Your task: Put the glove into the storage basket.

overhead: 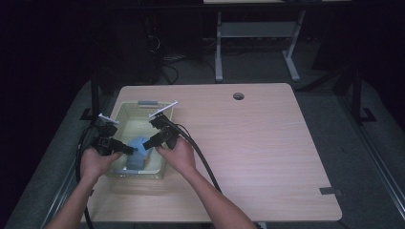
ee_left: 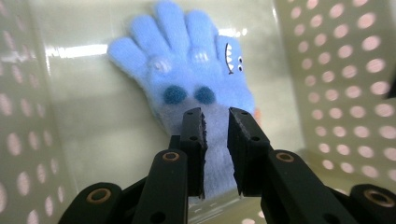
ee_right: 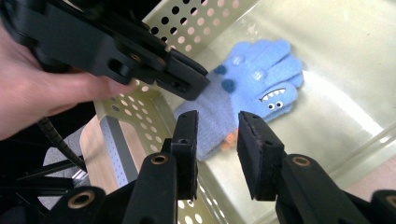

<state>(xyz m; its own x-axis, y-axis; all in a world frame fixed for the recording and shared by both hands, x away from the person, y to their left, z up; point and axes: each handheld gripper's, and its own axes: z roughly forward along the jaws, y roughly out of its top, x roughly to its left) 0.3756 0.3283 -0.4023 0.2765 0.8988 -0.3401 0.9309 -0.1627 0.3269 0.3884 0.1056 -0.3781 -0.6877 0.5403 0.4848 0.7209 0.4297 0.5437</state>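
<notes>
- Near edge: the basket (overhead: 165,119) sits at the near left of the table (overhead: 267,143), its near rim close to the table edge. Any pull toward the person on the basket wall could likely slide the light basket off the table.
- Left gripper (ee_left: 216,122): the jaws are closed on the grey cuff of the blue glove (ee_left: 187,70), with knit fabric showing in the narrow slot between the pads. The bite is at the cuff end only, so the soft knit could slip out under a quick lift, or stretch without rising.
- Right gripper (ee_right: 217,128): the jaws stand apart and hold nothing, hovering above the cuff and just beside the left gripper. The two tools are crowded, so a closing move here could strike the left gripper's jaws or pinch the same fold, knocking the existing grip loose.
- Glove position: the glove lies flat on the basket floor, cuff toward the near end and fingers toward the far end, with a shark face on the thumb. An orange item peeks from under the cuff and could be dragged along.
- Far side: the perforated walls are close on both sides, so a glove finger or a jaw tip could catch in a hole during lifting.
</notes>
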